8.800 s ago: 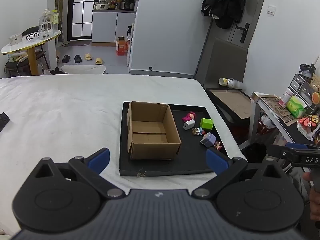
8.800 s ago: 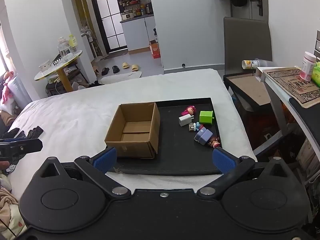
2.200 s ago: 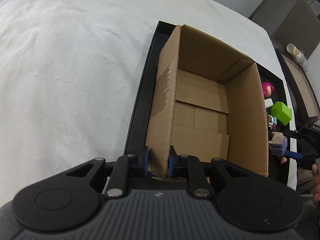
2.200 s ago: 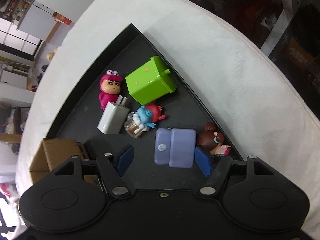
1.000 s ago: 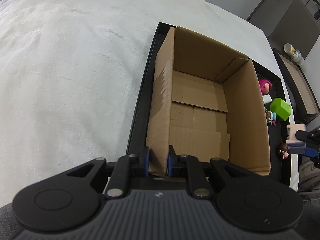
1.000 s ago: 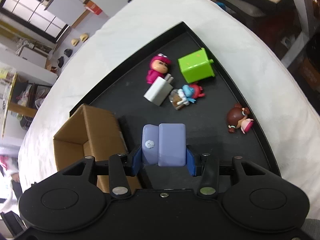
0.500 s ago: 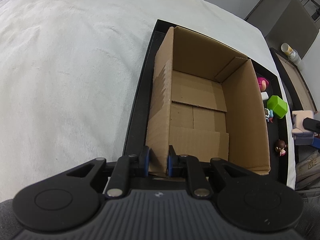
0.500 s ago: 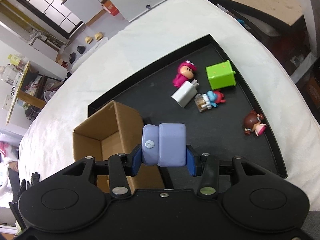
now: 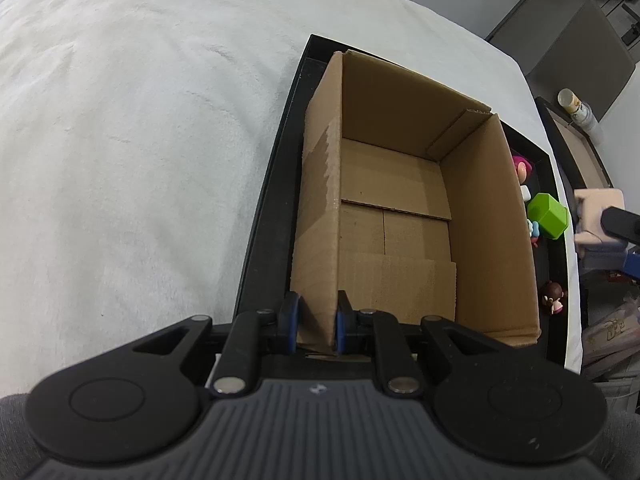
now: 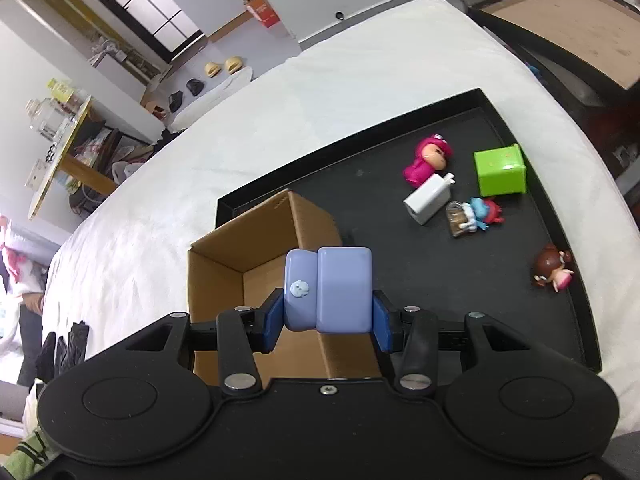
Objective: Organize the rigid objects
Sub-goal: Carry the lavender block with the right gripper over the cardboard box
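Your left gripper (image 9: 314,326) is clamped on the near wall of the cardboard box (image 9: 404,216), whose far-right outer side hides part of the black tray (image 10: 400,240). Your right gripper (image 10: 326,326) grips the lavender block (image 10: 330,290) above the box's edge; the block's underside is out of sight

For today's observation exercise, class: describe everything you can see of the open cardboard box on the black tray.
The brown corrugated cardboard box is open-topped, rectangular and upright, and nothing lies inside it. Its floor is made of overlapping folded flaps; the left wall's upper edge looks torn and pale. It stands on the left part of the black tray, which lies on white bedding. The left gripper is shut on the near end of its left wall, one finger either side. The right gripper holds a lilac plastic block above its near right edge.
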{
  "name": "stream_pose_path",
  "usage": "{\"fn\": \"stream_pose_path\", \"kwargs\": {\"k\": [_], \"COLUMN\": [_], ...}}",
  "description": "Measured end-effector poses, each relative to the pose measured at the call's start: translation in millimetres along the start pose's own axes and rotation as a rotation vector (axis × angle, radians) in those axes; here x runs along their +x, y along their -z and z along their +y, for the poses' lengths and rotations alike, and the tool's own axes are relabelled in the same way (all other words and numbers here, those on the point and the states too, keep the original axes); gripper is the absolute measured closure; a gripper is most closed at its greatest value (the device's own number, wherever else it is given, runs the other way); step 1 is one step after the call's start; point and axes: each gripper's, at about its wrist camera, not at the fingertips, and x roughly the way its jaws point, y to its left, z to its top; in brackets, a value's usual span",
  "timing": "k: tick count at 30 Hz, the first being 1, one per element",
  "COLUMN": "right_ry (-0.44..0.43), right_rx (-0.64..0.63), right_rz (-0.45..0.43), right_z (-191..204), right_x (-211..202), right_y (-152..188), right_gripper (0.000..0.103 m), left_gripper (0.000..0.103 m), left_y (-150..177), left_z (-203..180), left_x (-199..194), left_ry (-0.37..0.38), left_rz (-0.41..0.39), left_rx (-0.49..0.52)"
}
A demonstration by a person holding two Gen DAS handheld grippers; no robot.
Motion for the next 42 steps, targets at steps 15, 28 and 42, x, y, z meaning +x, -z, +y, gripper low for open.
{"fn": "stream_pose_path", "kwargs": {"k": [15, 28, 42], "right_ry": [-0.079, -0.057, -0.075], "right_rx": [-0.109, -0.122, -0.169], "right_rz": [0.043, 0.097, 0.079], "right_z": [47.1, 66.0, 94.2], "right_x": [30.7, 67.9, 86.9], "right_y": [2.0, 10.8, 1.9], "right_gripper": [0.059, 0.059, 0.057], "left_gripper": [0.086, 0.085, 0.084], "left_y": [-1.0, -3.7, -9.5], "left_z": [4.3, 5.5, 14.3], "left_x": [-0.6, 1.4, 2.1], "left_ry": [0.029, 0.054, 0.085], "left_rz": [0.003, 0.017, 0.031], "left_rx": [0.009, 0.039, 0.016]}}
